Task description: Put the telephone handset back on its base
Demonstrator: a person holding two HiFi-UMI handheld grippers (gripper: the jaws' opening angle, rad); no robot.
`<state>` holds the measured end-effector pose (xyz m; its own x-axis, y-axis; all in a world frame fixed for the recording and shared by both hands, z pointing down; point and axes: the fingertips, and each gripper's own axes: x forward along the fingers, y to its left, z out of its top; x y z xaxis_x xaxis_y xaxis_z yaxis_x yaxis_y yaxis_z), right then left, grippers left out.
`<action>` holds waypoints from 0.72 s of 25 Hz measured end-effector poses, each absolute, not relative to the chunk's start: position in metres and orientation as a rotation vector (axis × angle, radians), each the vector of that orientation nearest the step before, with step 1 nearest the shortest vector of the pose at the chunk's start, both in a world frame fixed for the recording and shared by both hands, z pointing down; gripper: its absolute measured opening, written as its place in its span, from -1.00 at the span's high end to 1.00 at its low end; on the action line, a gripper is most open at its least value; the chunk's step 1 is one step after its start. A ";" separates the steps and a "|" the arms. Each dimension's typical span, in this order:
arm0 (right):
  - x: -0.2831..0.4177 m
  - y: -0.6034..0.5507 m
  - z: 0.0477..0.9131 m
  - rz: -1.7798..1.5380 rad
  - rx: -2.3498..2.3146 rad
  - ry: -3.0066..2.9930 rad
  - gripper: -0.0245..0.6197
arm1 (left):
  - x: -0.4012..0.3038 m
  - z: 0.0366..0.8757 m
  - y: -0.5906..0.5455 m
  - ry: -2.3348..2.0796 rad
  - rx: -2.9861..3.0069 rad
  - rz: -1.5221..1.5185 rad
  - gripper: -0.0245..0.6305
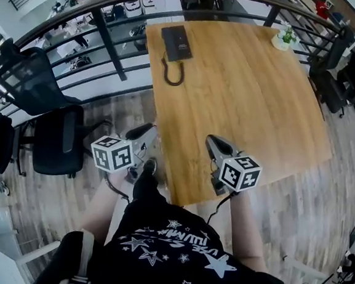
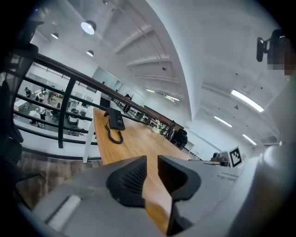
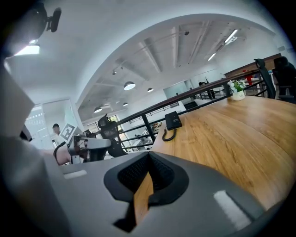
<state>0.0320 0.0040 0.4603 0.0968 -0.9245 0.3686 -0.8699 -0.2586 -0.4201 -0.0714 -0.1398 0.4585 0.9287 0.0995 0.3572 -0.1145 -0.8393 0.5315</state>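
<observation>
A black telephone (image 1: 176, 43) sits at the far left corner of the wooden table (image 1: 249, 101), its coiled cord (image 1: 173, 75) looping toward me. From here I cannot tell whether the handset lies on the base. The telephone (image 2: 115, 120) is small and distant in the left gripper view, and the telephone (image 3: 173, 120) is equally far in the right gripper view. My left gripper (image 1: 142, 131) hangs off the table's near left edge, its jaws a narrow gap apart with nothing between them. My right gripper (image 1: 213, 139) hovers over the near edge, jaw tips touching, empty.
A small potted plant (image 1: 285, 38) stands at the table's far right corner. A dark railing (image 1: 112, 46) runs behind the table over a lower floor. Black office chairs (image 1: 57, 140) stand to the left, more chairs (image 1: 349, 85) to the right.
</observation>
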 end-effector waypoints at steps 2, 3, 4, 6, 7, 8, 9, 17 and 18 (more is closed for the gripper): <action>0.021 0.005 0.457 -0.882 -2.228 1.896 0.92 | -0.090 0.454 -0.128 -0.041 2.515 0.490 0.71; 0.018 0.004 0.457 -0.882 -2.217 1.916 0.92 | -0.097 0.454 -0.125 -0.053 2.511 0.486 0.73; 0.015 0.001 0.457 -0.881 -2.208 1.936 0.92 | -0.103 0.456 -0.123 -0.064 2.507 0.485 0.76; 0.010 -0.005 0.460 -0.874 -2.192 1.967 0.92 | -0.114 0.463 -0.121 -0.081 2.498 0.487 0.82; 0.008 -0.008 0.461 -0.871 -2.186 1.978 0.92 | -0.118 0.466 -0.121 -0.089 2.493 0.487 0.84; 0.007 -0.011 0.462 -0.867 -2.184 1.985 0.92 | -0.121 0.469 -0.123 -0.096 2.488 0.485 0.86; 0.006 -0.014 0.462 -0.864 -2.183 1.989 0.92 | -0.123 0.470 -0.124 -0.101 2.484 0.480 0.91; -0.012 -0.026 0.456 -0.886 -2.203 1.975 0.92 | -0.142 0.463 -0.121 -0.053 2.469 0.454 0.92; -0.018 -0.028 0.454 -0.891 -2.206 1.978 0.92 | -0.148 0.463 -0.122 -0.051 2.461 0.458 0.92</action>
